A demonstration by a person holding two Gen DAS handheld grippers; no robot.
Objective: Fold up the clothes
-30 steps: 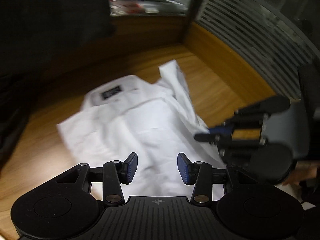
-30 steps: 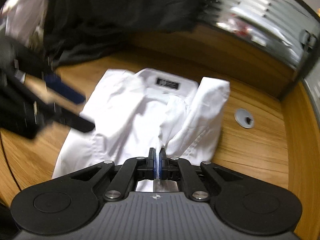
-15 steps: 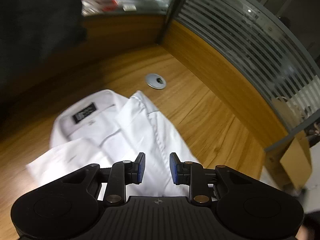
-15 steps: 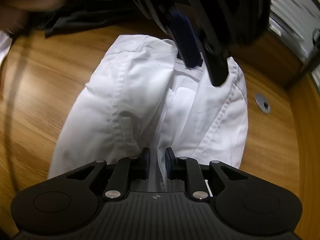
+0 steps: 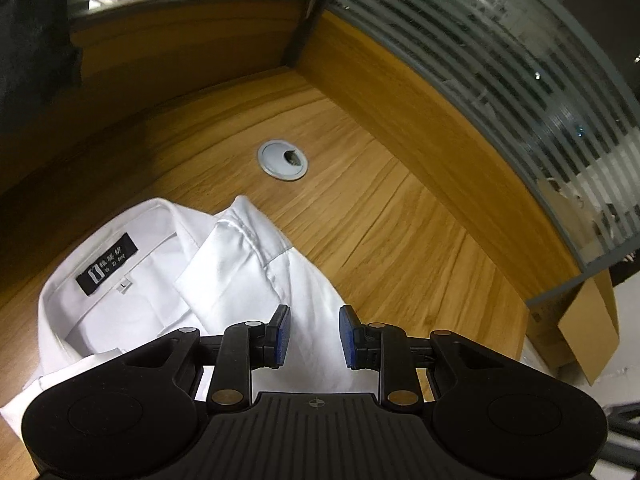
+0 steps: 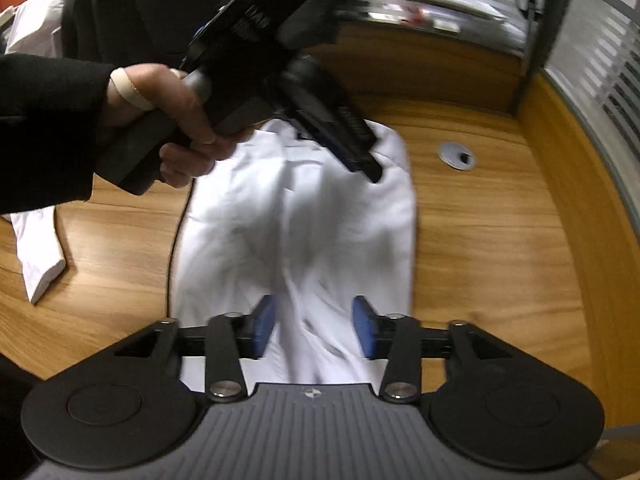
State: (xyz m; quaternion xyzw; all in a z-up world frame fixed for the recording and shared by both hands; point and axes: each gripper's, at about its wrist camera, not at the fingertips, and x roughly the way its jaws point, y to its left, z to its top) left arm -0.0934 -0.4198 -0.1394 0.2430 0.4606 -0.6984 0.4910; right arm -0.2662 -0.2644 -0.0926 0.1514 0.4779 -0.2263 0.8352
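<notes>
A white shirt point(image 5: 160, 292) lies on the wooden desk point(image 5: 400, 240), collar and black neck label point(image 5: 107, 263) up, with its sides folded inward into a narrow shape point(image 6: 296, 220). My left gripper point(image 5: 314, 336) is open and empty, just above the shirt's right shoulder. In the right wrist view the left gripper point(image 6: 360, 164) reaches over the collar end, held by a hand. My right gripper point(image 6: 314, 330) is open and empty above the shirt's lower part.
A grey cable grommet point(image 5: 283, 159) sits in the desk beyond the collar. Wooden partitions with striped glass point(image 5: 500, 60) close the far and right sides. Dark clothing point(image 6: 132, 12) lies at the back left. Another white cloth point(image 6: 38, 256) lies at the left. A cardboard box point(image 5: 588, 328) stands outside the partition.
My right gripper was shut on the shirt's fabric and has opened and let it go. My left gripper has swung right over the collar end and stays open.
</notes>
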